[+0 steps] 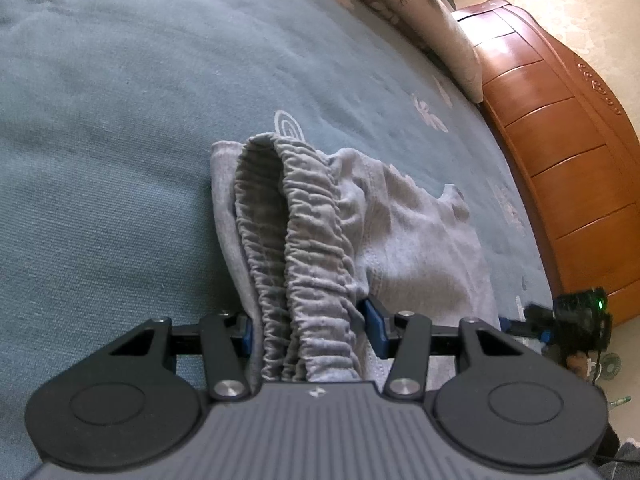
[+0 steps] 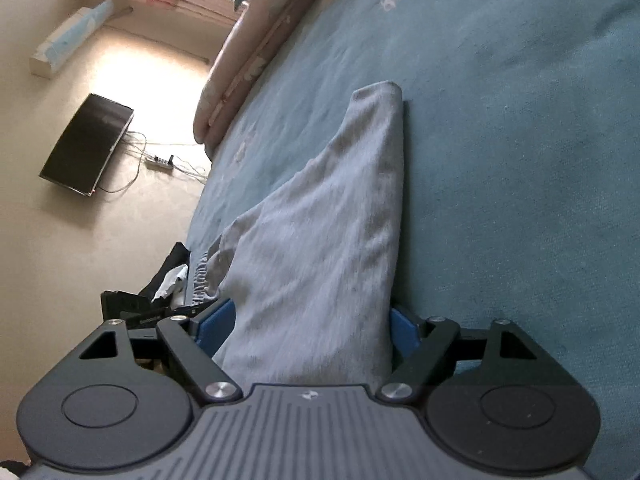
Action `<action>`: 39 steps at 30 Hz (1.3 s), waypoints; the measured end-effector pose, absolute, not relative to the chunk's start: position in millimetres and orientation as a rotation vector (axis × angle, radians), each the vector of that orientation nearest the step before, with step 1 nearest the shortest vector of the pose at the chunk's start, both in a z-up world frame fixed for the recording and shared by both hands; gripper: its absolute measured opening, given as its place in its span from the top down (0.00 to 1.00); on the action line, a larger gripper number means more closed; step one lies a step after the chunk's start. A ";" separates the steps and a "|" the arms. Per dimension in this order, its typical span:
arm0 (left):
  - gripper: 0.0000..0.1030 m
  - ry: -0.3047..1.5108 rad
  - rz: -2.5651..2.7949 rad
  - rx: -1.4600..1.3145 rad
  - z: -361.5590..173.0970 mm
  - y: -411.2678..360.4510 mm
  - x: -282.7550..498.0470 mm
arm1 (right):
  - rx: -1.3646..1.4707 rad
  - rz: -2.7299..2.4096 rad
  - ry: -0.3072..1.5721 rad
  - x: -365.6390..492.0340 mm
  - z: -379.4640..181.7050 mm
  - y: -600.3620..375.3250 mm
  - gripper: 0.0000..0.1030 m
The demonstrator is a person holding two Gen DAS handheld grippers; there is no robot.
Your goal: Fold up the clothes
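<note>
Grey shorts [image 1: 360, 232] lie on blue bed cover [image 1: 120, 120]. Left gripper [image 1: 312, 324] squeezes stretchy waistband [image 1: 312, 232]. Right gripper [image 2: 312, 324] loose, cloth between pads, not pinched. No words readable.

A bed [image 1: 120, 140] covered in a teal blanket with pale printed motifs carries 1 grey garment [image 1: 420, 232], its gathered elastic waistband raised off the cover. Cream patterned pillows [image 2: 236, 76] lie along one edge, beside a wooden headboard [image 1: 560, 160].
</note>
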State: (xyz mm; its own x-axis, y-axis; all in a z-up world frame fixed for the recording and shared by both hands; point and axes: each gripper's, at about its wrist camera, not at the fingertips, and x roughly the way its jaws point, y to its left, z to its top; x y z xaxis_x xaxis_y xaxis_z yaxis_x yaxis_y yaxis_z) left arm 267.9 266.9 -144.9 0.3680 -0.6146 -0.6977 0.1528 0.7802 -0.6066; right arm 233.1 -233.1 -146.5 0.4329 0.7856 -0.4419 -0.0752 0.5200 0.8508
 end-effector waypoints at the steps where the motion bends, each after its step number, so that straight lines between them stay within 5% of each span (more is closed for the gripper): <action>1: 0.52 1.089 -0.519 -0.489 -144.8 267.3 267.4 | 0.867 0.633 0.985 242.6 -145.3 -227.8 0.16; 21: 0.52 1.050 -0.524 -0.506 -145.5 270.4 260.9 | 0.892 0.705 1.048 276.8 -144.9 -191.9 0.19; 24: 0.53 1.052 -0.520 -0.499 -144.5 268.1 261.3 | 0.820 0.660 1.041 269.8 -143.6 -189.8 0.45; 26: 0.52 1.055 -0.515 -0.481 -142.8 265.2 261.8 | 0.835 0.596 1.043 264.4 -152.8 -196.0 0.89; 39: 0.55 1.029 -0.446 -0.351 -132.7 248.3 255.7 | 0.770 0.490 0.992 251.0 -144.6 -169.5 0.89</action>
